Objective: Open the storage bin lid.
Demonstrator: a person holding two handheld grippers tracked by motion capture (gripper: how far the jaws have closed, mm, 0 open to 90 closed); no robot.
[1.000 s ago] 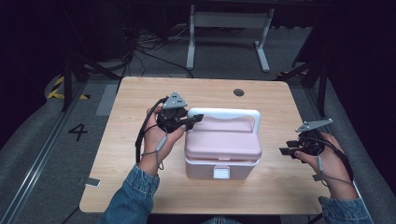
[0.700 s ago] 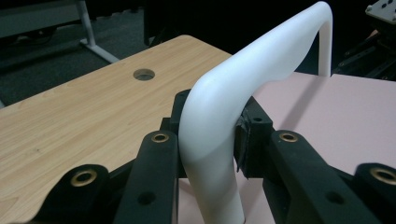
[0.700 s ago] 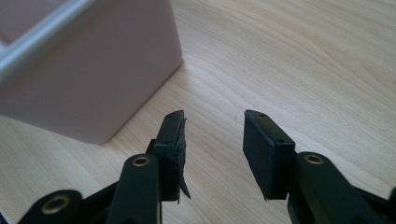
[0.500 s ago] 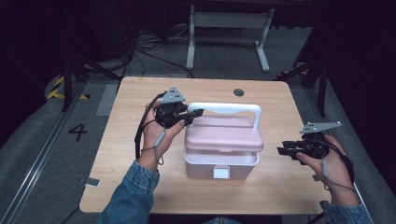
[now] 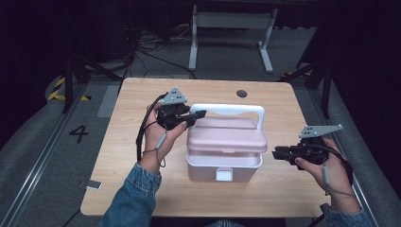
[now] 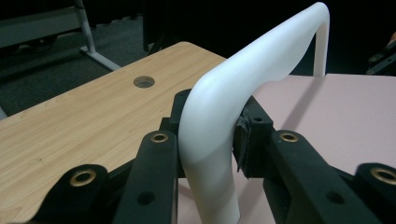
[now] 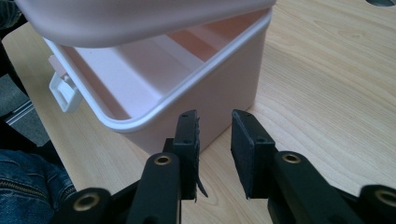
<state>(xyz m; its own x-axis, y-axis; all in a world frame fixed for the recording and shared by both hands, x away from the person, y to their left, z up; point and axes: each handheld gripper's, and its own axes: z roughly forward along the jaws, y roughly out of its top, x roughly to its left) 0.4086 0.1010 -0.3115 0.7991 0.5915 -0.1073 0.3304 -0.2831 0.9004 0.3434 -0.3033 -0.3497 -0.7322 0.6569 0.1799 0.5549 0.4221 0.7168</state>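
Note:
A pink storage box (image 5: 224, 165) with a white handle (image 5: 231, 108) stands mid-table. My left gripper (image 5: 201, 114) is shut on the handle's left corner; in the left gripper view the pads press on both sides of the white handle (image 6: 280, 51). The pink lid (image 5: 227, 139) hangs slightly raised above the box body. In the right gripper view I look under the lid (image 7: 140, 18) into the bare pink box (image 7: 140, 79), past its white latch (image 7: 63, 91). My right gripper (image 5: 275, 153) hovers just right of the box; its jaws (image 7: 215, 135) have just been closing, with nothing between them.
The wooden table (image 5: 132, 94) has a round cable hole (image 5: 241, 93) behind the box. A small grey tag (image 5: 93, 184) sits at its front left edge. A white desk frame (image 5: 231, 21) stands on the dark floor beyond.
My right hand has drawn back to the right, away from the box's side, and risen slightly. The left hand has stayed on the handle.

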